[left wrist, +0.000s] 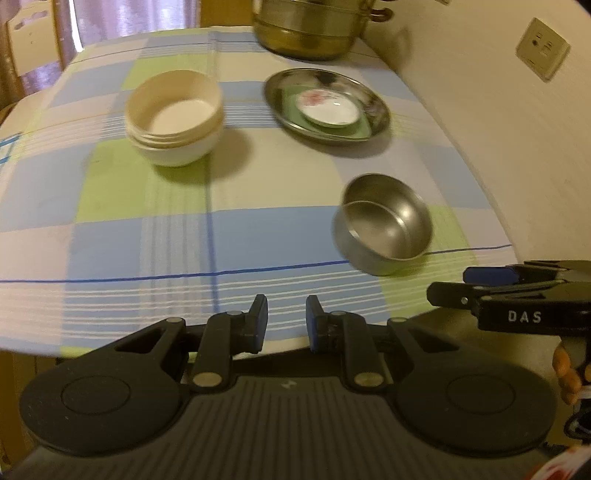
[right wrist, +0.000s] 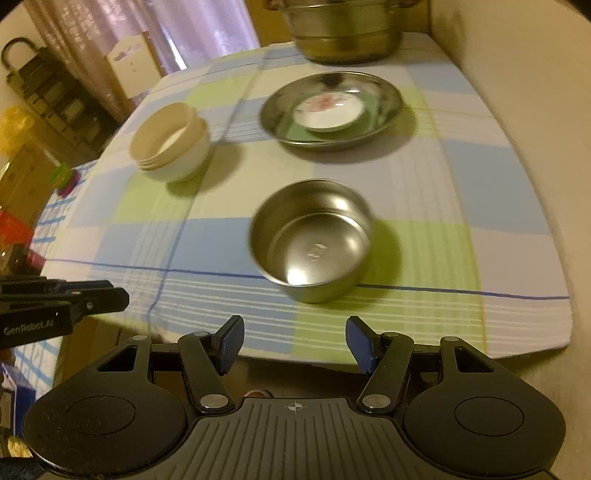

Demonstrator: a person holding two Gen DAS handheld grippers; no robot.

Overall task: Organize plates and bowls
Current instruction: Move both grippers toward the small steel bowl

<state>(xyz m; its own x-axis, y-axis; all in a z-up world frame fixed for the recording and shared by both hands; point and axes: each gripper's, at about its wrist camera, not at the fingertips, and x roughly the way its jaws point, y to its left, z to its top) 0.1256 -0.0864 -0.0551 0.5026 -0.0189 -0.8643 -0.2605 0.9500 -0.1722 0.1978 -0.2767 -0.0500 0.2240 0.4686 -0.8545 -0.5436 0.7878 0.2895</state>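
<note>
We held both grippers above the near edge of a table covered with a checked cloth [right wrist: 461, 184] in blue, green and white. Our left gripper [left wrist: 287, 323] had its jaws drawn narrow with a small gap and nothing between them, while our right gripper [right wrist: 295, 341] stood with its jaws well apart and likewise empty. Nearest to us, on the right side of the cloth, sat a single steel bowl [right wrist: 312, 240], upright and on its own. Farther back on the left stood a stack of cream bowls [left wrist: 173, 116] nested one inside another. Across from that stack, toward the wall, lay a wide steel plate [left wrist: 327, 105], and inside it rested a green dish [left wrist: 360, 129] with a small white flowered saucer [left wrist: 330, 107] on top. At the far end of the table stood a large metal pot [left wrist: 310, 29], close behind the steel plate.
</note>
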